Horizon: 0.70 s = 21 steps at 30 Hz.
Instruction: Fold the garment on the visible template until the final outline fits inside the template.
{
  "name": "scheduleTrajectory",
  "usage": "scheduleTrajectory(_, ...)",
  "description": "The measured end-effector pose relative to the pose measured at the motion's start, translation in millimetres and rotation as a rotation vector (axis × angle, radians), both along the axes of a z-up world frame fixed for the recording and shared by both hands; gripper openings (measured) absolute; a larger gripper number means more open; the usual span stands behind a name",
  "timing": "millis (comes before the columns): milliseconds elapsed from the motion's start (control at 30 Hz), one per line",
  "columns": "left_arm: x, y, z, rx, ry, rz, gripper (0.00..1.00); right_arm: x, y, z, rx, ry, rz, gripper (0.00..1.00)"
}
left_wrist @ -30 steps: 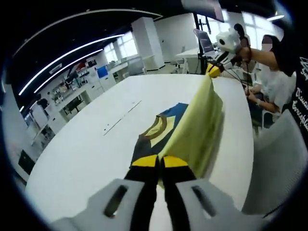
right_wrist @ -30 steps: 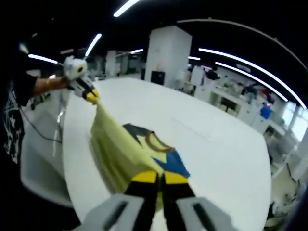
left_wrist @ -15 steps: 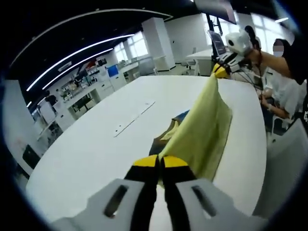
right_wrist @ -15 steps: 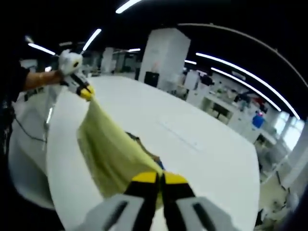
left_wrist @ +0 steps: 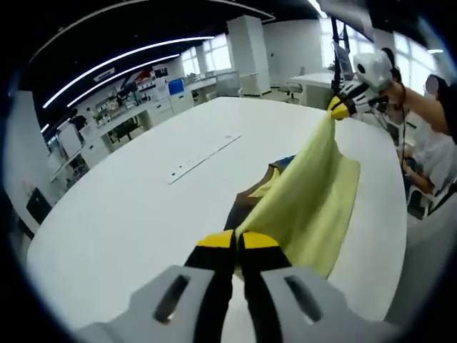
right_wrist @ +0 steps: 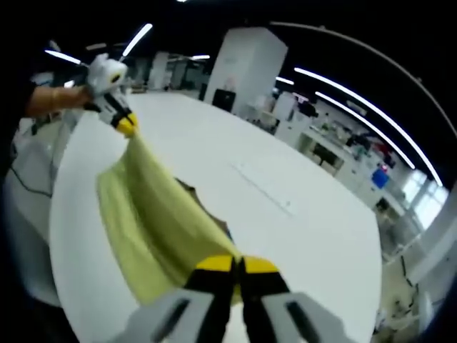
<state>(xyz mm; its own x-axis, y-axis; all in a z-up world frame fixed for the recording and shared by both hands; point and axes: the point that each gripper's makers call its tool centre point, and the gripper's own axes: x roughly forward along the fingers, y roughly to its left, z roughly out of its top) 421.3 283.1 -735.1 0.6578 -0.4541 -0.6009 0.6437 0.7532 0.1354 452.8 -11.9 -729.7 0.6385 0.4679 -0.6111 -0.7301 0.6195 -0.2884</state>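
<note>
Both grippers pinch the yellow garment (left_wrist: 308, 191) — left gripper (left_wrist: 238, 241) and right gripper (right_wrist: 236, 264) each w/ jaws pressed on a corner, cloth stretched between them, lifted above the white table (left_wrist: 128, 207) — far part draped on it.

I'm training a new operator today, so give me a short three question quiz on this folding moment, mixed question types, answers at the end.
1. True or false: both grippers are shut on the yellow garment.
2. Multiple choice: the garment between the left gripper and the right gripper is A) lying flat on the white table, B) lifted and stretched between them, C) crumpled in a ball.
3. Short answer: what colours show on the template peeking out beside the raised cloth?

Key: 1 true. 2 B. 3 dark with some blue and yellow; most of it is hidden by the cloth.
</note>
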Motion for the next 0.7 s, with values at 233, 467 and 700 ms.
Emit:
scheduleTrajectory(233,13.1,3,-23.5,-0.014,0.046,0.027,0.00,18,4,-23.2,-0.007,0.046,-0.013,0.00)
scheduleTrajectory(467,21.2,5,-50.7,-0.008,0.091,0.042,0.00,28,7,-42.6,-0.029,0.091,-0.010,0.00)
scheduleTrajectory(700,34.1,10,-73.6,0.003,0.121,0.056,0.00,39,10,-68.6,-0.055,0.136,-0.010,0.00)
